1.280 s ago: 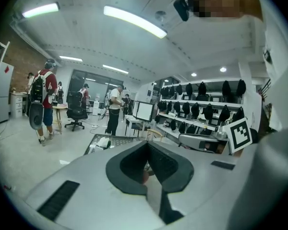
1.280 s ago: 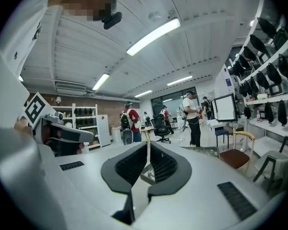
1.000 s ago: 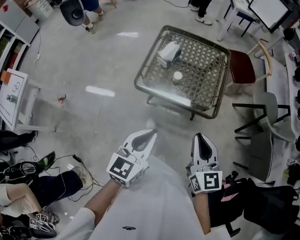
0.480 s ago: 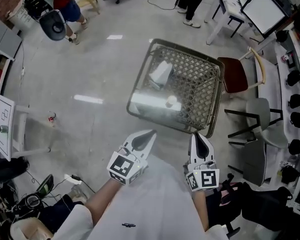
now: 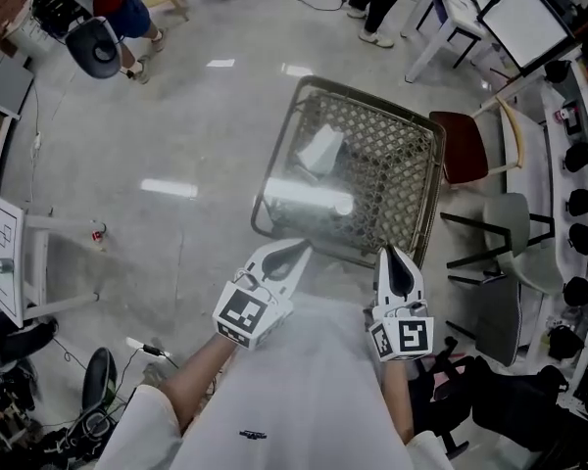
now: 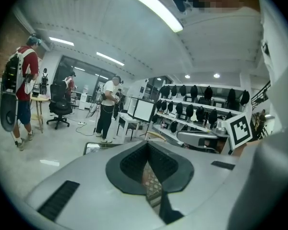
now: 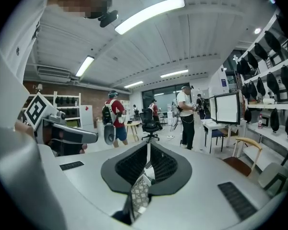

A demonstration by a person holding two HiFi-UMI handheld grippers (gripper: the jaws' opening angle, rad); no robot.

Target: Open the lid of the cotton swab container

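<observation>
Long ceiling tube lights glare off a glossy pale grey floor. A square glass-topped wicker table stands beside a red-seated wooden chair, with a white desk beyond.

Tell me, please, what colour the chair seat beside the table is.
The chair seat is dark red, clearest in the head view.

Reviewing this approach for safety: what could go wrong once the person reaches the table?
Glare on the glass table nearly hides the small round container, so a reach may knock it over. The left gripper and right gripper have shut jaws; unopened, they would just push it. The white box nearby could get bumped.
</observation>
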